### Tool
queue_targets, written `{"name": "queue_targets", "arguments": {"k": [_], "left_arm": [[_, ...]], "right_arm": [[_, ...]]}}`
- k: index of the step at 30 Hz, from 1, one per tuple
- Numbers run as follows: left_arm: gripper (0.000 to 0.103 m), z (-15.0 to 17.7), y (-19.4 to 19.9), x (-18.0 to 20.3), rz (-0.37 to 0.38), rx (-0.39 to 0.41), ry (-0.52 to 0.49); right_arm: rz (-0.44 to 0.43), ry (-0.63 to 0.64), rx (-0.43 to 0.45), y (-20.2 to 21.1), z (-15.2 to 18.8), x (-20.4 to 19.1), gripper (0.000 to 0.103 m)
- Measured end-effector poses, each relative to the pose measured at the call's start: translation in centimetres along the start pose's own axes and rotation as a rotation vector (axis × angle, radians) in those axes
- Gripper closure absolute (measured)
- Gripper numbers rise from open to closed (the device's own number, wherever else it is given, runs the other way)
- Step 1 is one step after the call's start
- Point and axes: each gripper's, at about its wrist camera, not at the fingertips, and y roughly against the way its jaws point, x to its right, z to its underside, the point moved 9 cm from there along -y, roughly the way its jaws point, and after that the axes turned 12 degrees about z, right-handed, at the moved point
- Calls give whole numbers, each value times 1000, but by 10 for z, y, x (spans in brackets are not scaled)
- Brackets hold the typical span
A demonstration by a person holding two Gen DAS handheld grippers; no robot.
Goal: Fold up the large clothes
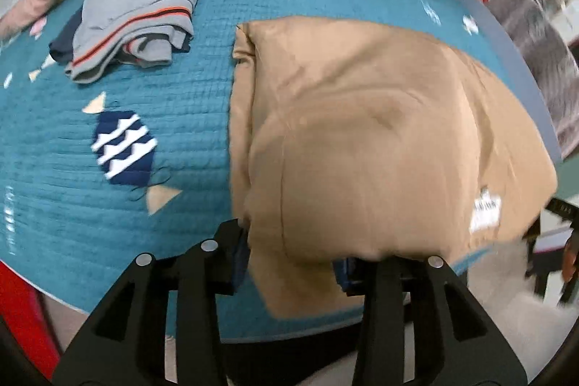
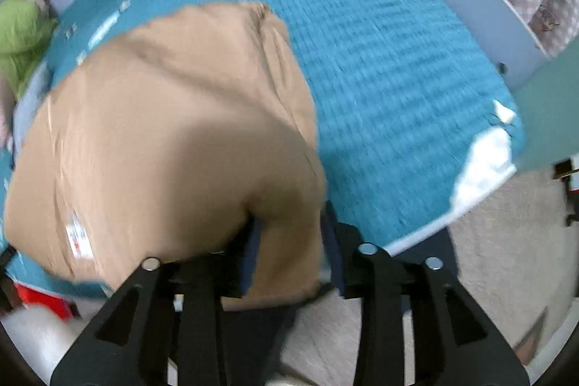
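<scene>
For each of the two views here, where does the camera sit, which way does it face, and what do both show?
Left wrist: sits on the left gripper, looking steeply down at the teal quilt; tan garment between its black jaws, grey folded clothes beyond.
Right wrist: sits on the right gripper, also facing steeply down; the tan garment's other near edge lies between its jaws, carpet at right.
Shared: tan garment with its white label, teal quilt, green fabric. No hand or sleeve shows.

White tag (image 1: 486, 214) on tan garment (image 1: 380, 132), lower right of left wrist view: print blurred, unreadable. Same in right wrist view, lower left.
</scene>
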Motion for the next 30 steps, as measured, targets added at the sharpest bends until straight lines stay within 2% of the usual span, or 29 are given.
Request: {"name": "queue_targets", "arguments": {"k": [3,5,7,8,10,12,14,16,17,18,19,21,22,24,26,29,30], "left_arm": [[64,7,24,-2,-33,-25,-47],[64,7,46,-2,-61,-33,-99],[64,-4,64,3,-78,-6,-135],[64,-15,73,10,-46,18,-148],[64,-39,79,26,31,69,-147],[64,-60,67,43,127,99,-146],[65,-66,41,54,144,80,-159],[65,-58,-1,54,132,2,-165],[65,-46,-29,44,114,-72,-133],[65,-37,-47,31,91,-112,-96],[65,-29,-58,20,80,-126,-69],[67,-24,-60,5,93,-69,-54],[70,-28,-54,1,78,-53,-49],[80,-36,-49,-7,47,-34,-31],[96,-48,-52,-19,15,-17,-34],[100,-62,-59,-27,30,-33,-12],[99,-67,-59,-26,15,-35,-34]], "right_arm": [[55,-1,16,29,6,20,64],[58,-39,87,60,-3,33,64],[20,-58,186,92,-20,31,64],[7,-55,242,105,-34,25,65],[-19,-19,287,108,-51,8,68],[-37,25,276,92,-68,-16,78],[-85,63,229,66,-75,-38,82],[-101,90,116,24,-66,-61,83],[-96,90,69,7,-57,-64,83],[-80,79,18,-14,-46,-66,84],[-93,68,4,-27,-37,-67,85],[-109,50,64,-26,-33,-67,85],[-102,47,67,-25,-34,-66,85],[-75,33,76,-21,-38,-66,86],[-64,25,121,-22,-49,-68,87],[-59,3,122,-29,-61,-69,88],[-49,8,122,-30,-64,-70,88]]}}
